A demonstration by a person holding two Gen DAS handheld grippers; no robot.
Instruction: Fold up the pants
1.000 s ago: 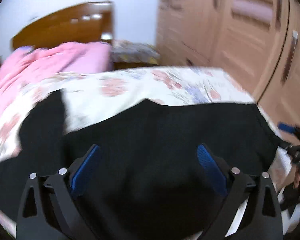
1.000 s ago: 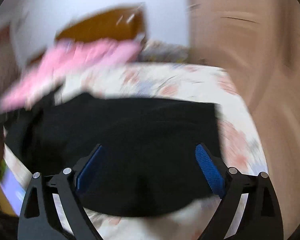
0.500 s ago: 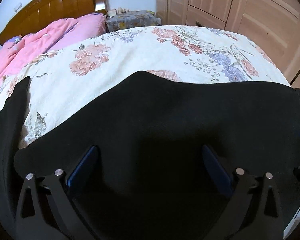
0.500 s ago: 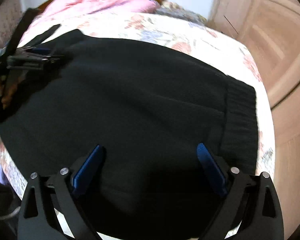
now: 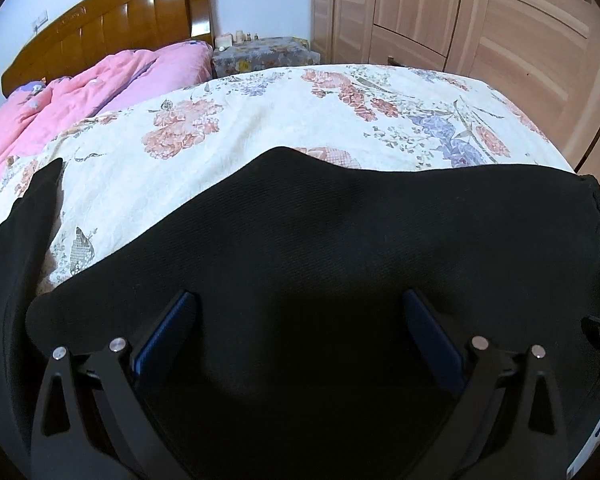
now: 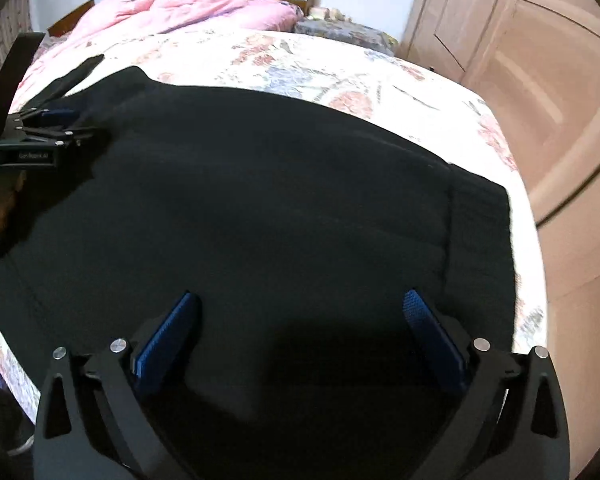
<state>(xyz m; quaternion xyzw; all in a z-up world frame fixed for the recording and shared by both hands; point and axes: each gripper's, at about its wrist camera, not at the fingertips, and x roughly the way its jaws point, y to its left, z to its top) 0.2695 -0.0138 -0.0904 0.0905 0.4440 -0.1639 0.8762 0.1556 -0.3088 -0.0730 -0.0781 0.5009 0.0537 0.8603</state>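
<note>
Left wrist view: jaws of the left gripper spread wide, blue pads well apart, nothing pinched between them, black pants lying flat beneath. Pants spread across the near part of a floral bedspread, a rounded bulge in the far edge near the middle, a separate black strip of the same cloth off to the left. Pink quilt bunched by the wooden headboard, a cloth-covered nightstand beside it, wooden wardrobe doors at the right.

Right wrist view: jaws of the right gripper opening, already far apart, blue pads clear of the cloth, no fold caught between. Same black pants under and ahead, ribbed waistband at the right end near the bed's edge. Left gripper visible at far left, low over the pants; jaw state not readable from this side.
</note>
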